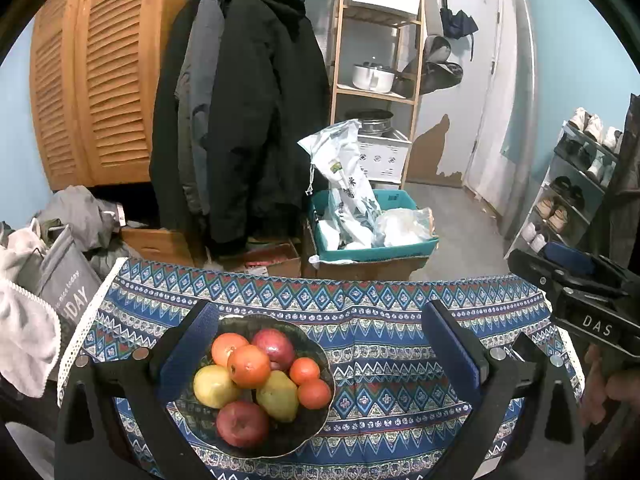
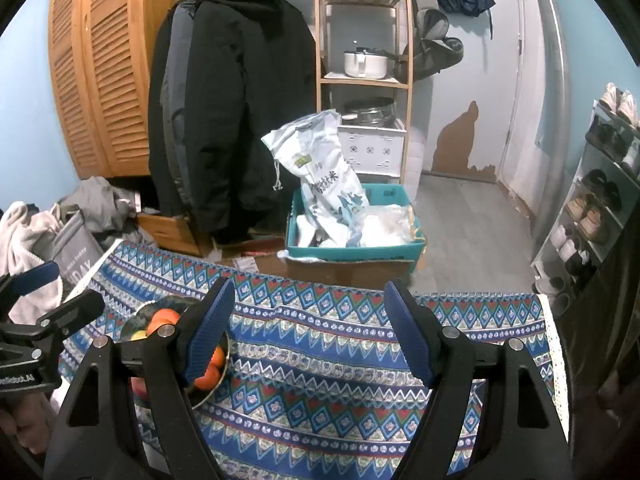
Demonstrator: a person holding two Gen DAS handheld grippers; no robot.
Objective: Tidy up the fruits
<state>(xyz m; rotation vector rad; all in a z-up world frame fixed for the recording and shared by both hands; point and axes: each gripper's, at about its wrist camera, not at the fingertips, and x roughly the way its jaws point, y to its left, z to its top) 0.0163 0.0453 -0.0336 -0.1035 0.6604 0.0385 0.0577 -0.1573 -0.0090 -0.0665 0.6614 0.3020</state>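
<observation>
Here, on a blue patterned tablecloth (image 1: 380,360), found a dark bowl (image 1: 308,340) heaped with fruit — two red apples, one at the back (image 1: 274,347) and one at the front (image 1: 242,424), two yellow-green pears (image 1: 214,386) and (image 1: 278,396), and four oranges, the largest (image 1: 249,366) on top of the pile. Noted the left gripper (image 1: 316,344) poised above the cloth with fingers spread wide, clamped on nothing; left pad (image 1: 188,352) overlapping the bowl's rim in view, right pad (image 1: 452,340) well apart over bare cloth. Noted the right gripper (image 2: 308,328) likewise gaping and empty over the cloth to the right of the bowl (image 2: 136,316) — its left pad (image 2: 210,332) hiding part of the fruit. Seen behind the table: dark coats (image 1: 240,120) on a rail, a teal bin (image 1: 372,248) with bags, a wooden shelf (image 1: 376,92) bearing a white pot, a shoe rack (image 1: 576,184) at right.
</observation>
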